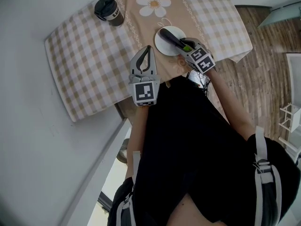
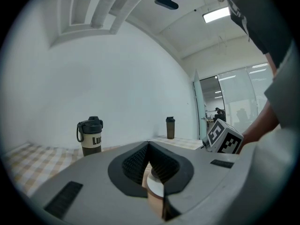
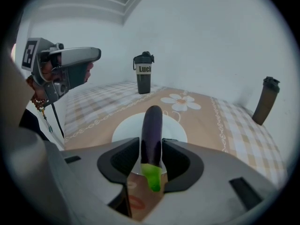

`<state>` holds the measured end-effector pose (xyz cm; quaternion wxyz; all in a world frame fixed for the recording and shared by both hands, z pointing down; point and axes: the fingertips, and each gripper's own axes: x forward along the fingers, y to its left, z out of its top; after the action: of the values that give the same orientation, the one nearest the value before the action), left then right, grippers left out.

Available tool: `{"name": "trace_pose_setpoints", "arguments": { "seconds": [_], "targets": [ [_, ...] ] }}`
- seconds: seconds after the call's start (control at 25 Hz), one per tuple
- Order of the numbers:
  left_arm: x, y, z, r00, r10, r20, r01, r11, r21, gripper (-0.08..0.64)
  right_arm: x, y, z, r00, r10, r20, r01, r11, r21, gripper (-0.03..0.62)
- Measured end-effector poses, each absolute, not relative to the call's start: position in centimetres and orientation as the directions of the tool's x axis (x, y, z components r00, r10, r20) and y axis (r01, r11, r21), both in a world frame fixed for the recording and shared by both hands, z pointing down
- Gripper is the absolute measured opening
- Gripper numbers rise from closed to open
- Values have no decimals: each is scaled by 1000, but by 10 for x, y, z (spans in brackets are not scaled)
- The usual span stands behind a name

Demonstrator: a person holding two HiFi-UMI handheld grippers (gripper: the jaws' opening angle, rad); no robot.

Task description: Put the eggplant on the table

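Note:
A dark purple eggplant (image 1: 172,38) (image 3: 151,125) with a green stem lies across a white plate (image 1: 162,46) (image 3: 123,128) on the checked tablecloth. My right gripper (image 1: 185,44) (image 3: 151,148) reaches down over the plate's near edge. Its jaws stand wide, one on each side of the eggplant's stem end, close to its skin, and I see no squeeze. My left gripper (image 1: 149,50) (image 2: 149,146) hovers level to the left of the plate, with its jaws meeting at the tips and nothing between them.
A dark tumbler (image 1: 109,9) (image 2: 90,135) (image 3: 143,73) stands at the table's far left. A second dark bottle (image 3: 265,100) (image 2: 170,127) stands at the far right. The table's near edge (image 1: 120,109) lies just before me; wooden floor (image 1: 263,79) is on the right.

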<state>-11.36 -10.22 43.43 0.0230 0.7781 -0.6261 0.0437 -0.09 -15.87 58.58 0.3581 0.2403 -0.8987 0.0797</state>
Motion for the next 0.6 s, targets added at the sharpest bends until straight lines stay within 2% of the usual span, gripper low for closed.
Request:
{"name": "trace_pose_setpoints", "arguments": {
  "seconds": [0.28,0.6],
  "targets": [
    [-113,-102,438,210,-972,100,-976,-215,-34,2,-4,-164,570,-670,-402,624,-501,865,19,160],
    [-115,-102,435,206,-974,96,-977,-211,-44,2,-13,-168,513,-725,-445,526,-488,871,64,160]
  ]
}}
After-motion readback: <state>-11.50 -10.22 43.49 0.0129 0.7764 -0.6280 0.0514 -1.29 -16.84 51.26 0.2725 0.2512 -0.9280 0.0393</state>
